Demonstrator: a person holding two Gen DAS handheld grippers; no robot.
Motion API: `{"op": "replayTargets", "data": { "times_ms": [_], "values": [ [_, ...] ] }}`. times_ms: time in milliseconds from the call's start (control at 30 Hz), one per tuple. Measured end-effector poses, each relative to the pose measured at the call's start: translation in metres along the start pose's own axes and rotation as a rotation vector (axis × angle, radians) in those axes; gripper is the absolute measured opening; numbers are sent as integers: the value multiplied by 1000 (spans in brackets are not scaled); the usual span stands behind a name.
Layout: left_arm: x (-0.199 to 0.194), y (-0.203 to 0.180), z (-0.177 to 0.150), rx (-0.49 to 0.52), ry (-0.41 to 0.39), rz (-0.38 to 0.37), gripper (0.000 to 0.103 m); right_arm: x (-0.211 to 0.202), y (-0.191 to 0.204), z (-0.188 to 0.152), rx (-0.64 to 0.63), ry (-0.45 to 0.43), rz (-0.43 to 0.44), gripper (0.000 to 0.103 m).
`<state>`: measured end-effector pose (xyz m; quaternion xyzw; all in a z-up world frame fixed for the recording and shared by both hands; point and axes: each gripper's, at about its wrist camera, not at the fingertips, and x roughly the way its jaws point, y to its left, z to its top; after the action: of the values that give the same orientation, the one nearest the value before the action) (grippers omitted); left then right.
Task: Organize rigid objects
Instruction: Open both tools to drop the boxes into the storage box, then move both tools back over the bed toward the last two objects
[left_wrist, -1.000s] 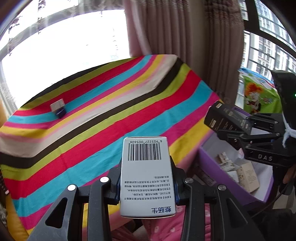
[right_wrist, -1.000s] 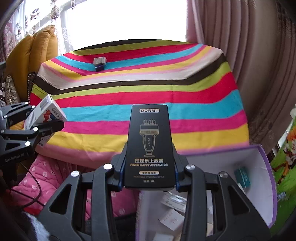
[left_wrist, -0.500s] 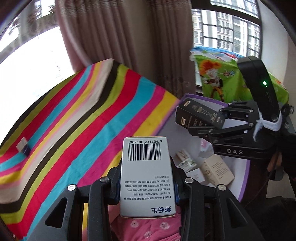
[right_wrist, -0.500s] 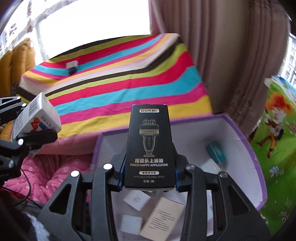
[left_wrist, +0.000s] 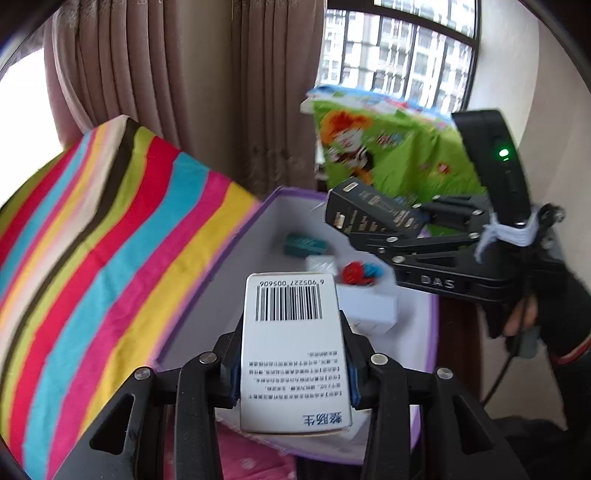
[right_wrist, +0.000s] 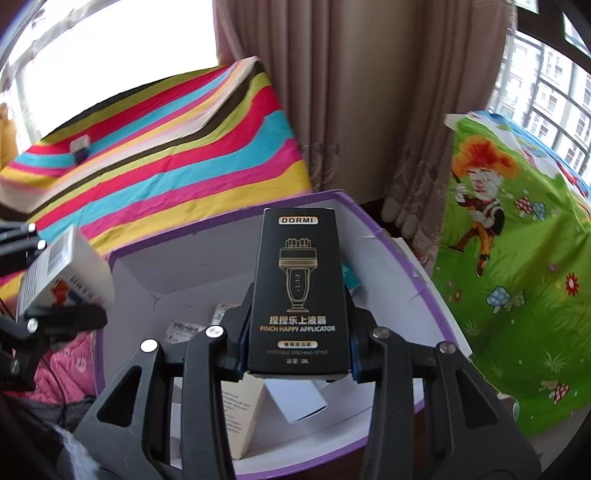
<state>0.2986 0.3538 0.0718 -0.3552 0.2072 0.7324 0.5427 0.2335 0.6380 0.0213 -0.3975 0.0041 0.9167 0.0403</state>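
boxes ride above the purple bin (right_wrist: 402, 258) at frame centre because you mean to drop them in: your left gripper (left_wrist: 291, 373), jaws just easing apart, has the white box (left_wrist: 291, 350) between them, your right gripper (right_wrist: 297, 343) clamps the black box (right_wrist: 299, 291).

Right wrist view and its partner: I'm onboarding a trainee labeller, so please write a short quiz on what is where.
1. True or false: the black DORMI cardboard carton lies on the rainbow-striped cloth.
2. Which tool has the white barcoded cardboard carton between its fingers? A) left tool B) right tool
3. What small thing sits on the striped cloth?
Key: 1. False; the right tool grips it above the purple-rimmed white storage box. 2. A; its jaws have just been opening, carton between them. 3. A small white-and-dark-blue box.
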Motion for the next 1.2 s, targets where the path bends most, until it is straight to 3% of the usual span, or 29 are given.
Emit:
{"op": "replayTargets", "data": {
  "times_ms": [33,67,100,200,333,533,700,833,933,1033,1200],
  "values": [
    [0,5,0,-23,-4,-11,60,-1,-3,2,17,-8,-13,52],
    [0,8,-1,-42,-11,-1,75,-4,-5,4,38,-27,-31,59],
    [-3,15,-3,-67,-35,26,80,-7,-5,6,53,-50,-39,70],
    [-11,41,-9,-122,-67,94,81,-13,3,20,72,-118,-5,74],
    [-25,98,-32,-250,-79,234,82,-9,36,39,-4,-127,35,74],
    [-55,197,-92,-442,-48,500,83,22,132,61,-204,-82,163,77],
    [-80,277,-139,-554,15,706,83,55,249,76,-438,-89,260,77],
    [-99,334,-169,-615,36,836,83,86,329,90,-540,-82,323,77],
    [-109,365,-187,-662,41,888,83,110,384,103,-590,-80,369,77],
    [-121,397,-206,-772,31,832,85,136,431,116,-594,-51,426,77],
    [-136,414,-224,-915,-5,815,89,176,496,132,-606,14,461,77]
  ]
}}
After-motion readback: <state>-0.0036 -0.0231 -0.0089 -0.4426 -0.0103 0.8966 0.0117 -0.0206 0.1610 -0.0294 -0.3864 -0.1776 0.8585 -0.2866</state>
